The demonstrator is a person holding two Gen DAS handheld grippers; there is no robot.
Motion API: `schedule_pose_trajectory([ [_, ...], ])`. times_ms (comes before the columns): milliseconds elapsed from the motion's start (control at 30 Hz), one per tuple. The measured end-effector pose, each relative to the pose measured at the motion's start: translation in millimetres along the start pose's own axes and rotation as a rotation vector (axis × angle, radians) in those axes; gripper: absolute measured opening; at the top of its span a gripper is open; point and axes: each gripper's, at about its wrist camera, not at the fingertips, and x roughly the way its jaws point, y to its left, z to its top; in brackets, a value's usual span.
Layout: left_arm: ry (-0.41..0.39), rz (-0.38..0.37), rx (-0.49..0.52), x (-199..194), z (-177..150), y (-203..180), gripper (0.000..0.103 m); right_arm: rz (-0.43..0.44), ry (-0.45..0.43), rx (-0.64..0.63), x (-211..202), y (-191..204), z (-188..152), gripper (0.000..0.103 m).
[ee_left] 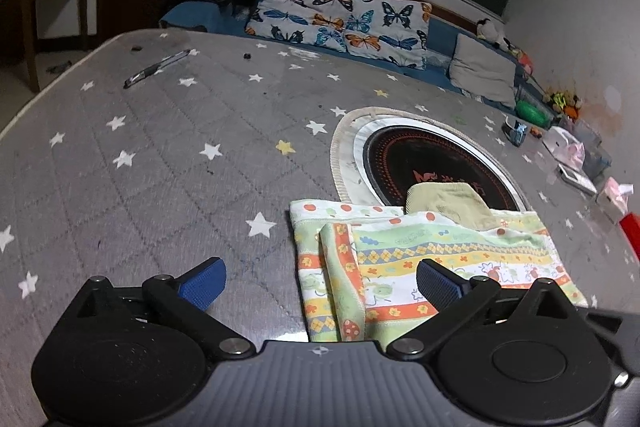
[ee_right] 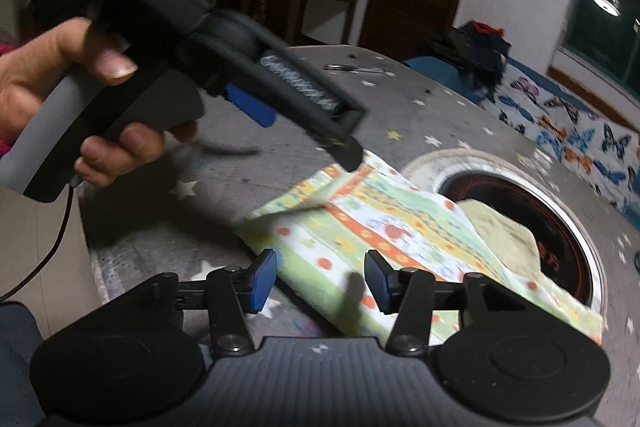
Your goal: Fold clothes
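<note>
Left hand-held gripper (ee_left: 320,281) hangs low over the grey star-printed quilted surface (ee_left: 160,155), blue pads spread wide, nothing between them. Its right pad sits above the folded green, orange and yellow patterned cloth (ee_left: 424,267), which lies flat at the near edge of the round black cooktop with a white rim (ee_left: 400,151) set into the surface. A pale olive garment (ee_left: 448,203) pokes out from under the cloth's far edge, resting on the cooktop. Right hand-held gripper (ee_right: 320,281) is parted too, empty, poised over the cloth's near corner. A hand (ee_right: 60,95) grips the left tool's handle. A butterfly-print cushion (ee_left: 340,19) sits beyond.
</note>
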Motion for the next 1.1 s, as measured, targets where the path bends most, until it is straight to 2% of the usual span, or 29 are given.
schedule_pose_trajectory([
  [267,-0.003,-0.018,-0.089,-3,-3,13,0.103,0.016,0.021,-0.122,22,27,8,0.048],
  [400,0.007,-0.043,-0.125,-2,-5,16,0.103,-0.008,0.03,-0.183,31,37,10,0.046],
  [467,0.014,-0.063,-0.152,-1,-7,18,0.103,-0.019,0.033,-0.197,35,40,10,0.042],
  [500,0.017,-0.073,-0.17,0,-7,19,0.103,-0.022,0.033,-0.199,36,40,11,0.036],
  [633,0.024,-0.108,-0.243,2,-11,23,0.103,-0.013,0.011,-0.146,32,32,14,0.017],
  [867,0.034,-0.161,-0.38,7,-14,27,0.103,0.006,-0.047,-0.01,17,8,23,0.013],
  [1000,0.036,-0.218,-0.478,10,-17,31,0.103,0.013,-0.078,0.054,8,-5,26,0.013],
  [1100,0.079,-0.256,-0.509,18,-18,27,0.1,0.016,-0.089,0.072,6,-6,25,0.013],
])
